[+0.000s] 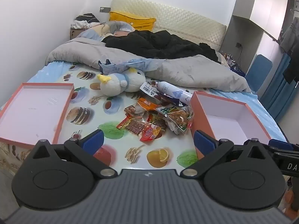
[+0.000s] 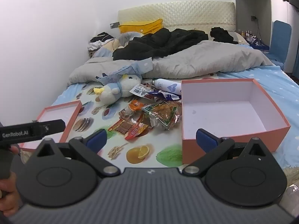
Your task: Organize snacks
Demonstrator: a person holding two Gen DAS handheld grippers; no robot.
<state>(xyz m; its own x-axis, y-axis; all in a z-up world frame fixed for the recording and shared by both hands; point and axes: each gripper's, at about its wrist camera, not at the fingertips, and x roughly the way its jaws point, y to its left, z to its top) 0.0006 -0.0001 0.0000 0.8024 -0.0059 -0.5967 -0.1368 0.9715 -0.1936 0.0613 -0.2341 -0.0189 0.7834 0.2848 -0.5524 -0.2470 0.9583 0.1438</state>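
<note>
A pile of snack packets (image 1: pixel 155 119) (image 2: pixel 147 115) lies on the food-print sheet in the middle of the bed. To its right stands an empty orange box (image 1: pixel 229 119) (image 2: pixel 231 112) with a white inside; its shallow orange lid (image 1: pixel 35 108) (image 2: pixel 58 119) lies to the left. My left gripper (image 1: pixel 148 141) hangs open in front of the pile, nothing between its blue pads. My right gripper (image 2: pixel 152 140) is open too, its right pad before the box's front wall. The left gripper's body (image 2: pixel 31 130) shows at the left of the right wrist view, a hand on its handle.
A white plush bird (image 1: pixel 119 82) (image 2: pixel 117 89) and a white bottle (image 1: pixel 173 91) (image 2: pixel 168 87) lie just behind the snacks. A grey quilt (image 1: pixel 183 71) with black clothes (image 1: pixel 160 44) covers the far half of the bed. A wall runs along the left.
</note>
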